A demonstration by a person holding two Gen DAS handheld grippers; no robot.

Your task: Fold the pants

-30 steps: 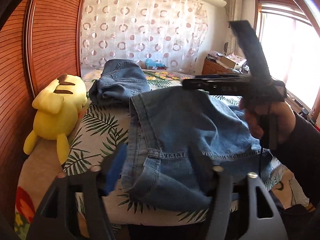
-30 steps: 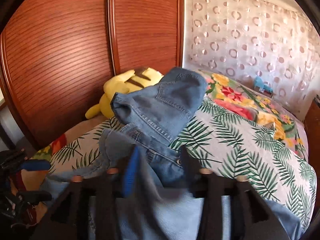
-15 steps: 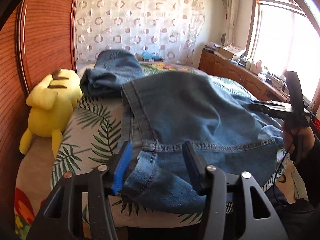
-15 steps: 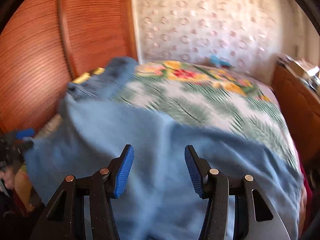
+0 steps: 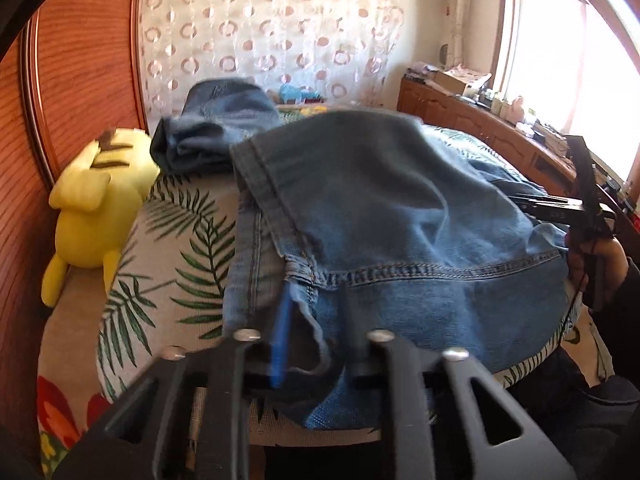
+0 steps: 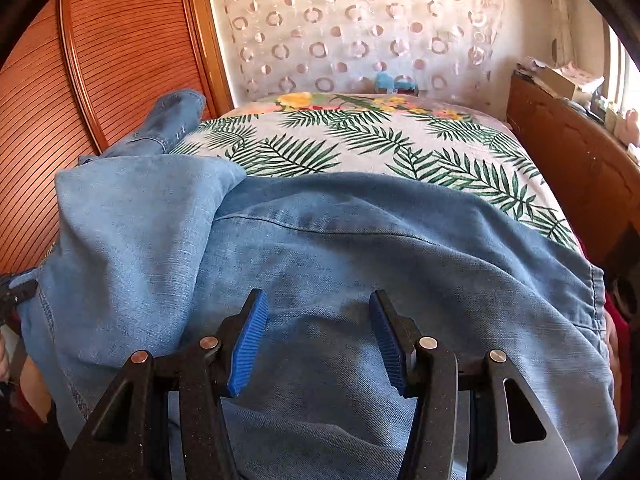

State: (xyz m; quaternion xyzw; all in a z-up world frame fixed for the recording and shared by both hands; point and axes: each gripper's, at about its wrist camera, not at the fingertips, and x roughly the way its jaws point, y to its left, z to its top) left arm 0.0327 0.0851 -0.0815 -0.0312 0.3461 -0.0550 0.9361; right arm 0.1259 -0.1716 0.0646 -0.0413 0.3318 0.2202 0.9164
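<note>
Blue denim pants (image 5: 384,216) lie across the near end of the bed, folded over on themselves. In the left wrist view my left gripper (image 5: 312,320) has narrowed around the pants' hem edge, which sits between its jaws. In the right wrist view the pants (image 6: 360,248) spread wide beneath my right gripper (image 6: 318,340), which is open and empty just above the cloth. The right gripper also shows at the right of the left wrist view (image 5: 576,208), held in a hand.
A second folded pair of jeans (image 5: 216,132) lies further up the bed beside a yellow plush toy (image 5: 92,200). The leaf-print bedspread (image 6: 360,140) runs to a curtained wall. A wooden wardrobe (image 6: 80,80) stands left, a wooden dresser (image 6: 560,140) right.
My left gripper has closed in on the pants' hem. My right gripper, which let go of the cloth a second ago, has drawn back and settled low over the pants, still open.
</note>
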